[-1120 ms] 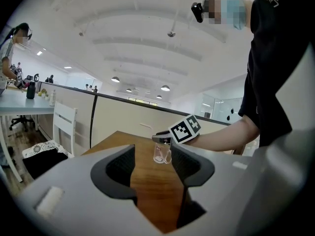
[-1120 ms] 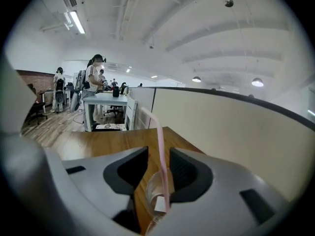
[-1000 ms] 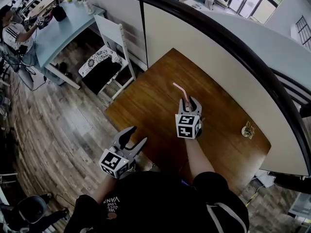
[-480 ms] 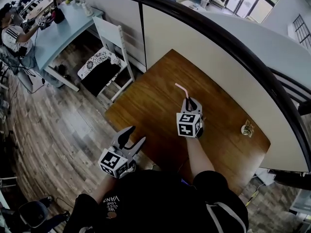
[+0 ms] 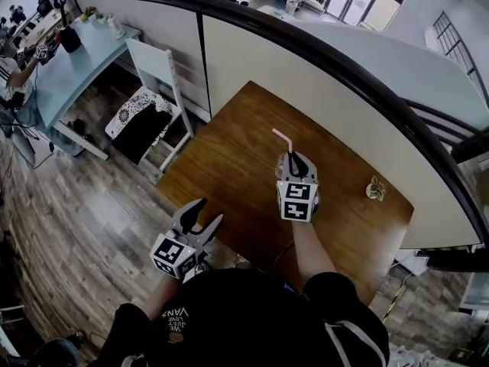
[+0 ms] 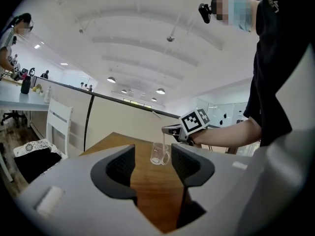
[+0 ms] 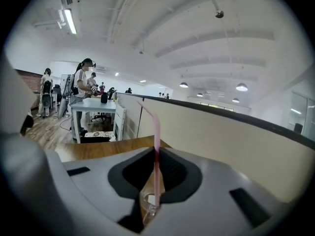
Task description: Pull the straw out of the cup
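Pink plastic straw (image 7: pixel 156 141), bent at its tip, is pinched just above the rim between the closed fingers of the right gripper (image 5: pixel 294 159), presumably so a lift draws it straight out. Its lower end sits inside the clear, handled glass cup (image 6: pixel 159 154) on the smooth wooden bench (image 5: pixel 229 167). The left gripper (image 5: pixel 208 212) hangs near the bench edge, fingers apart and empty.

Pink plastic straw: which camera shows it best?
Right gripper view: the pink plastic straw fills the centre, pinched by the right tool. Head view shows its bent top; left gripper view, a faint distant sliver.
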